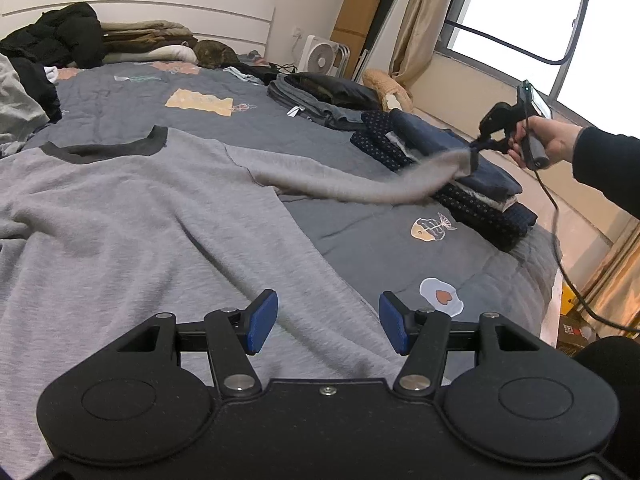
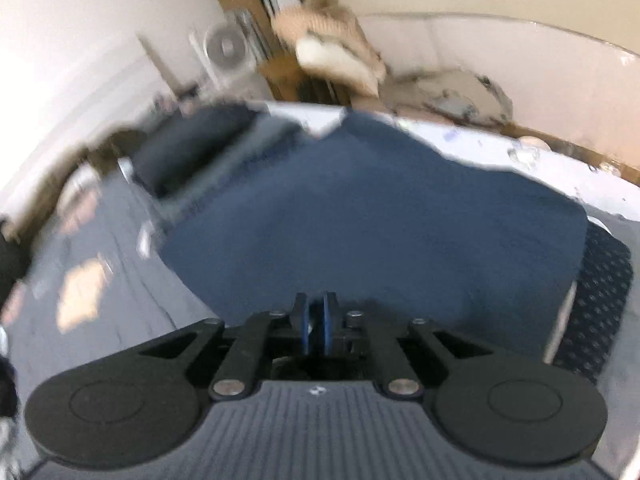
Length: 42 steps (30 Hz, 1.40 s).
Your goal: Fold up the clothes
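A grey sweatshirt (image 1: pixel 140 208) with a dark collar (image 1: pixel 104 148) lies spread flat on the blue-grey quilt (image 1: pixel 380 248). My left gripper (image 1: pixel 328 320) hovers open over its lower right hem, with nothing between the blue pads. The sweatshirt's right sleeve (image 1: pixel 360 184) is lifted off the bed and stretched to the right, blurred by motion. A person's hand (image 1: pixel 548 140) holds my right gripper (image 1: pixel 474 156), which is shut on the sleeve's cuff. In the right wrist view the right gripper (image 2: pixel 316 320) has its jaws together above a folded navy stack (image 2: pixel 380 220); the sleeve is hidden there.
Folded navy and dotted clothes (image 1: pixel 452 168) sit at the bed's right side, a darker folded pile (image 1: pixel 320 96) behind them. A cat (image 1: pixel 216 54), black jacket (image 1: pixel 60 36) and blankets lie by the headboard. A cable (image 1: pixel 560 248) hangs past the bed's right edge.
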Tool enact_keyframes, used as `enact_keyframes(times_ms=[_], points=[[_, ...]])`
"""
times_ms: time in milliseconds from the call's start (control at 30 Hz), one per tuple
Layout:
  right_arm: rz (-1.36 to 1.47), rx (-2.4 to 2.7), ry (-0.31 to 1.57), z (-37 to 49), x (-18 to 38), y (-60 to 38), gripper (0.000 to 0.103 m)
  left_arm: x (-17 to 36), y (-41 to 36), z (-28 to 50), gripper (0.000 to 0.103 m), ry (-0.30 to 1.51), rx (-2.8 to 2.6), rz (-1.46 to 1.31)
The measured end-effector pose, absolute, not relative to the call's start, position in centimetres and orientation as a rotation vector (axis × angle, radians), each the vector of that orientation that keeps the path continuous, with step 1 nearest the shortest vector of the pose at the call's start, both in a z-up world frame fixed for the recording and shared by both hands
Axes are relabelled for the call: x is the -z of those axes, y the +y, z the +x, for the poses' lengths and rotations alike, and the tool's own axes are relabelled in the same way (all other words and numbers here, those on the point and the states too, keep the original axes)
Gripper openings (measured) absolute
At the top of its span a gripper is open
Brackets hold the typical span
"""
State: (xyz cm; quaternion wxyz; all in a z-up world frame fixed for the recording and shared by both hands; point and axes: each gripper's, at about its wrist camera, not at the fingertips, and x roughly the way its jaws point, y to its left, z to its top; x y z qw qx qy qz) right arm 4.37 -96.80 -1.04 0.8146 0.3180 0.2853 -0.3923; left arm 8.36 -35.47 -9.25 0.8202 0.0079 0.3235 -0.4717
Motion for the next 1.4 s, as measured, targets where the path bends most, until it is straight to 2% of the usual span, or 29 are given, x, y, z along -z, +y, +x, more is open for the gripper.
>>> enact_keyframes(times_ms=[167,267,333,433,667,967,1233,1400], points=[[0.568,0.851,0.623,3.0,0.0,-95.3,0.015,8.8,-35.0,8.6,0.056,0.679,0.989,0.000],[0.531,0.792,0.573,2.0,-1.7,-92.8,0.026,8.5,-34.7,8.8,0.057,0.667,0.954,-0.009],[0.503,0.714,0.542,1.8,-2.4,-89.7,0.040,8.3,-34.4,9.1,0.058,0.666,0.903,-0.012],[0.501,0.569,0.523,2.0,-2.3,-83.6,0.050,7.9,-33.2,9.7,0.058,0.671,0.838,-0.016],[0.430,0.194,0.636,1.5,2.2,-67.8,0.051,6.7,-30.1,10.6,0.058,0.674,0.733,0.030],[0.228,-0.057,0.788,-4.3,6.1,-53.9,0.052,8.3,-25.3,3.4,0.058,0.725,0.845,0.342],[0.082,0.028,0.832,-9.6,7.9,-51.7,0.058,11.3,-21.7,-2.3,0.058,0.757,0.693,0.586],[-0.025,0.026,0.827,-11.1,8.9,-50.7,0.065,13.2,-20.9,-3.1,0.058,0.721,0.599,0.739]])
